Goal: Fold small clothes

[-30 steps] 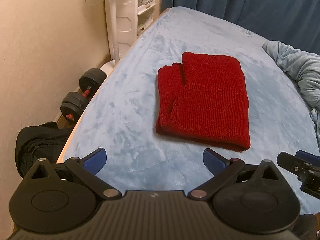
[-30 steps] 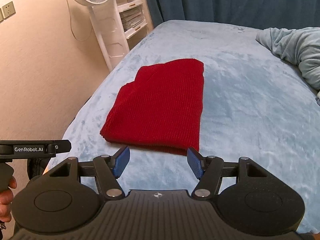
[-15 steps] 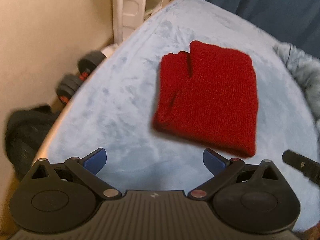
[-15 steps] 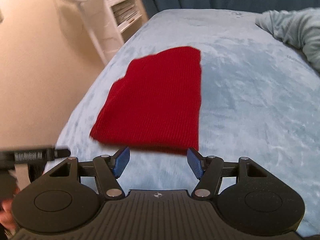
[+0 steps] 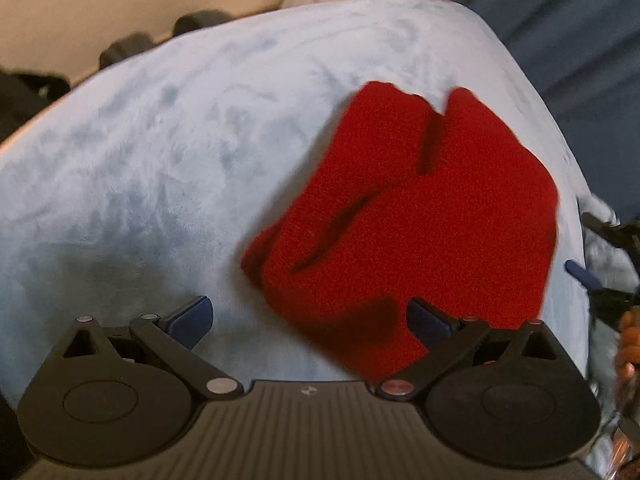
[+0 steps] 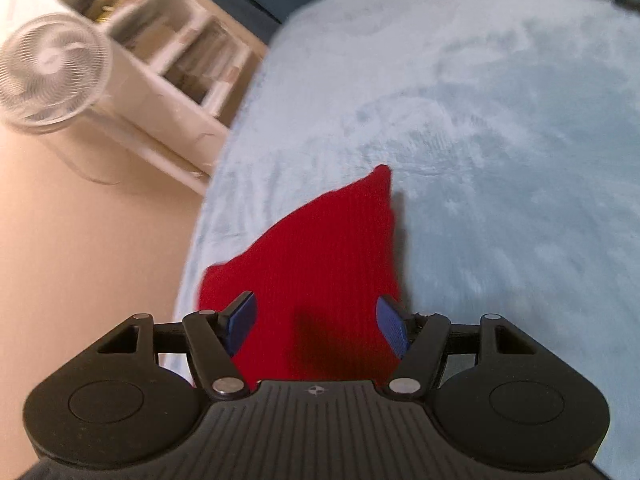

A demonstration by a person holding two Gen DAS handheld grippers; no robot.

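A folded red knit sweater [image 5: 416, 216] is being seen lying on a pale blue fleece bed cover [image 5: 160, 160], centre-right of the left wrist frame. The left gripper [image 5: 308, 316] is being held with jaws wide apart, its right blue pad over the sweater's near edge. In the right wrist frame, the right gripper [image 6: 316, 324] is being held jaws apart over the sweater's near end [image 6: 320, 264]; contact cannot be told. A white fan [image 6: 48, 70] is being shown upper left, blurred.
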